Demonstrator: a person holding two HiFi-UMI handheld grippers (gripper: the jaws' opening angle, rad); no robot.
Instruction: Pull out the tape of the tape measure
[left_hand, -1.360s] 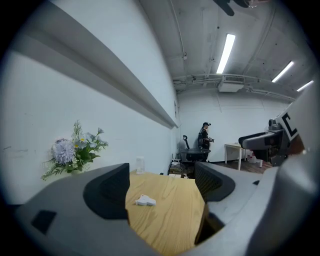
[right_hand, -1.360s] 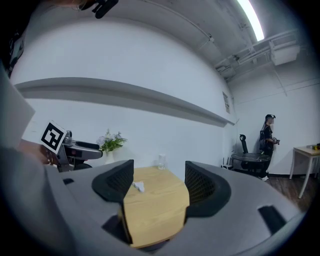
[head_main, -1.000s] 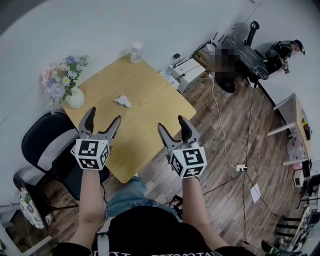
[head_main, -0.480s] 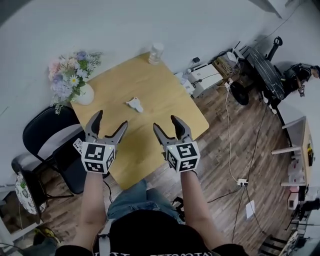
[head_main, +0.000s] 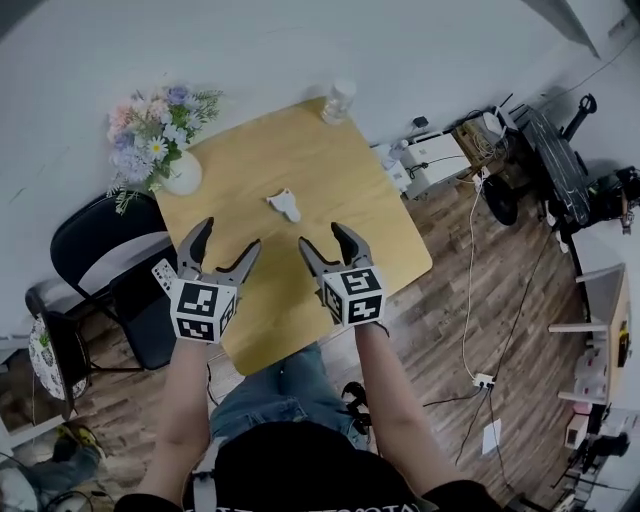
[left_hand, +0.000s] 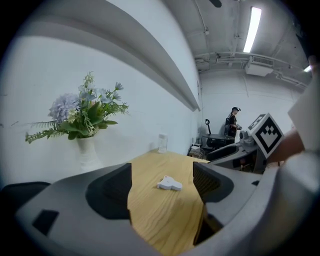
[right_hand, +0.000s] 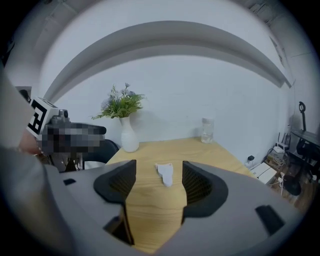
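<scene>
1. Lying near the middle of the wooden table (head_main: 330, 170), the white tape measure (head_main: 285, 205) is touched by neither gripper.
2. The left gripper (head_main: 230, 236) hovers over the table's near part. Its jaws have just been closing a little but stand wide apart, with nothing between them.
3. The right gripper (head_main: 322, 238) hangs beside it, jaws likewise spread, just narrowing, and empty. The tape measure lies beyond its gap.
4. A vase of flowers (head_main: 183, 176) and a clear bottle (head_main: 338, 100) stand at the far corners.

White wall (head_main: 300, 40), plank floor (head_main: 440, 330), black chair (head_main: 90, 240)
</scene>
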